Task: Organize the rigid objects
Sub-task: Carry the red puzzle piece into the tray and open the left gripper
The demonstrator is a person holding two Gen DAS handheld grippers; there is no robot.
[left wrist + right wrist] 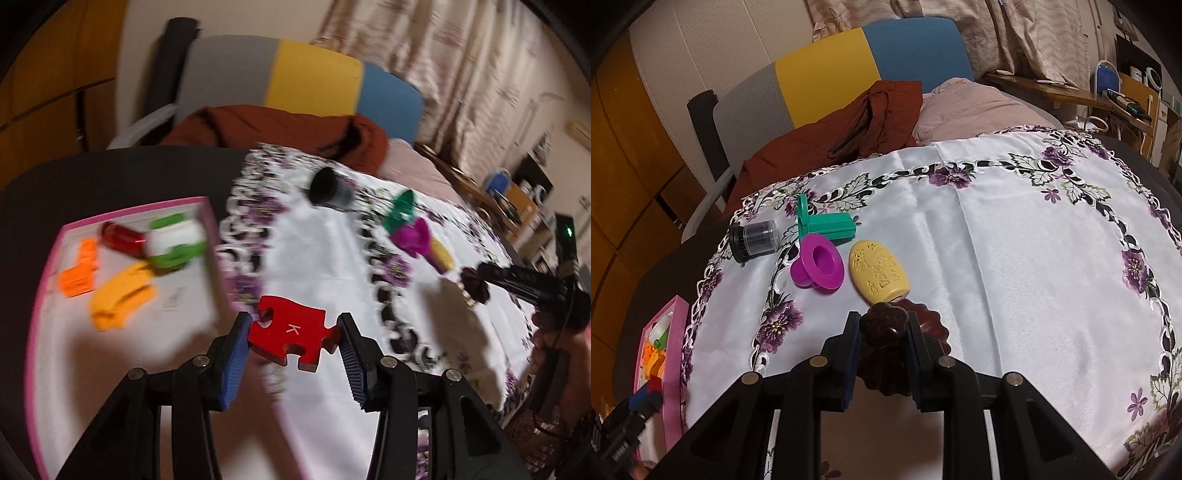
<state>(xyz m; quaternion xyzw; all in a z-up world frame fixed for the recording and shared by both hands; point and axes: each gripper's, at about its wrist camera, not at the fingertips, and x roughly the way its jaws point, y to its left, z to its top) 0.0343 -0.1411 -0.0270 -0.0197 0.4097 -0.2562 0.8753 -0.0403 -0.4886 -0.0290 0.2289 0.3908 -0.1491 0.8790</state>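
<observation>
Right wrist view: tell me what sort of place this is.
Probably a lived-in bedroom at home: a floral tablecloth covers the table, a chair draped with a jacket stands behind it, and curtains hang beyond.

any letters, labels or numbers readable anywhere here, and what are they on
"K": white letter on the red puzzle piece held in the left gripper.
The yellow oval piece carries carved patterns, not readable as text.
Faint marks on the floor of the pink-edged box are too blurred to read.
Nothing else shows readable text.
</observation>
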